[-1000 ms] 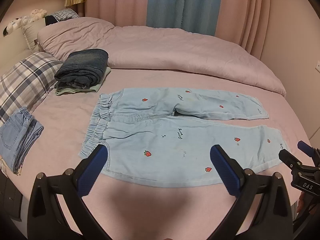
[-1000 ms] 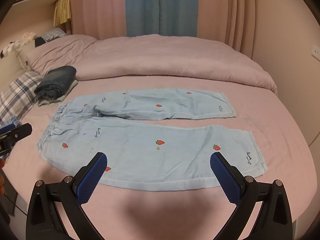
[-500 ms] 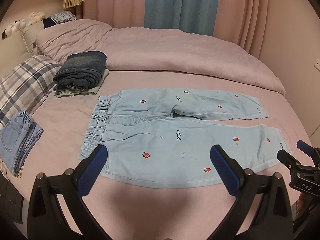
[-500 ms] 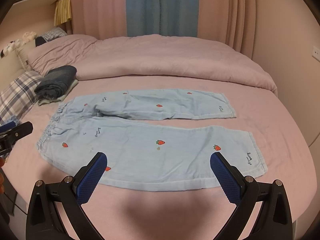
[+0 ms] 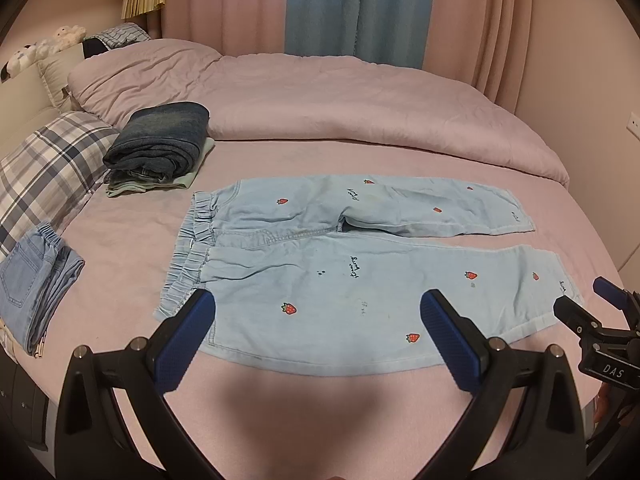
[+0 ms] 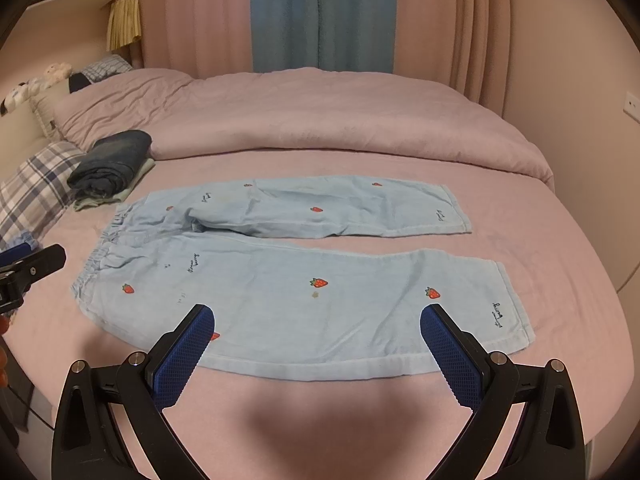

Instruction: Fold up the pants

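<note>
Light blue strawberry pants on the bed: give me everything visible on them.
The light blue denim-look pants with red strawberry prints lie flat and unfolded on the pink bedsheet, with the gathered elastic waistband to the left and both legs stretched rightward, slightly apart. Small dark script marks dot the fabric, and a few faint stains show. Nothing grips them; both tongs are open, short of the near edge.

Left hand-held gripper [image 5: 318,322] jaws spread wide; right hand-held gripper [image 6: 317,325] likewise, nothing held.

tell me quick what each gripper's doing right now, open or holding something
Left gripper: open, holding nothing, above the light blue strawberry-print pants.
Right gripper: open, holding nothing.
</note>
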`<state>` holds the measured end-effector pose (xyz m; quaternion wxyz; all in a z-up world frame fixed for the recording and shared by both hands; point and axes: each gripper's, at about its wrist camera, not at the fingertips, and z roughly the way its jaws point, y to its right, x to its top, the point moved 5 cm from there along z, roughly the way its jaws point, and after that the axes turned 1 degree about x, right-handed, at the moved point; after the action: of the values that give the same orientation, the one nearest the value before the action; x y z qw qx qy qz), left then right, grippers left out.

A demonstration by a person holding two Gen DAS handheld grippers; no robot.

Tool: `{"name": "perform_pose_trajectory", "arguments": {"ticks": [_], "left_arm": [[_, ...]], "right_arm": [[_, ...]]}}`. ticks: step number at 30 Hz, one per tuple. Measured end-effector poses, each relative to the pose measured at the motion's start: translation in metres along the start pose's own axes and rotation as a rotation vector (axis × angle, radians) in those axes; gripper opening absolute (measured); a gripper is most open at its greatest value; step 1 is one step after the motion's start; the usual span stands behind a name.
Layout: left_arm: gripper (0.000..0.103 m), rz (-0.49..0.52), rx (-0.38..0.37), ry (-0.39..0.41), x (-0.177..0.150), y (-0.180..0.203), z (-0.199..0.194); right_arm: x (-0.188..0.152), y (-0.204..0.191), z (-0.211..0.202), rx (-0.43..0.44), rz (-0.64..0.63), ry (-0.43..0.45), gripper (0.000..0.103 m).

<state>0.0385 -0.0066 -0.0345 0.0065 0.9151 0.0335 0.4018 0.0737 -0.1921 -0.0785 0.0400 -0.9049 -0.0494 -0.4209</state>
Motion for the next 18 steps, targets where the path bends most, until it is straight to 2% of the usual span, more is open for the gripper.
{"name": "perform_pose_trajectory", "arguments": {"ticks": [2,13,18], "left_arm": [[0.103,-0.007,-0.012,0.016,0.0001,0.0017,-0.0005],[0.103,0.011,-0.005,-0.016,-0.0014,0.0036,0.0004],[0.103,0.011,-0.008,0.001,-0.0012,0.0050,0.0014]], "right_arm": [[-0.0004,0.0003,0.0001,-0.004,-0.001,-0.001,0.102],[-0.0029,0.0023,0.0013,-0.021,-0.015,-0.024,0.102],[-0.0027,0.0016,0.0001,0.002,0.008,0.004,0.102]]}}
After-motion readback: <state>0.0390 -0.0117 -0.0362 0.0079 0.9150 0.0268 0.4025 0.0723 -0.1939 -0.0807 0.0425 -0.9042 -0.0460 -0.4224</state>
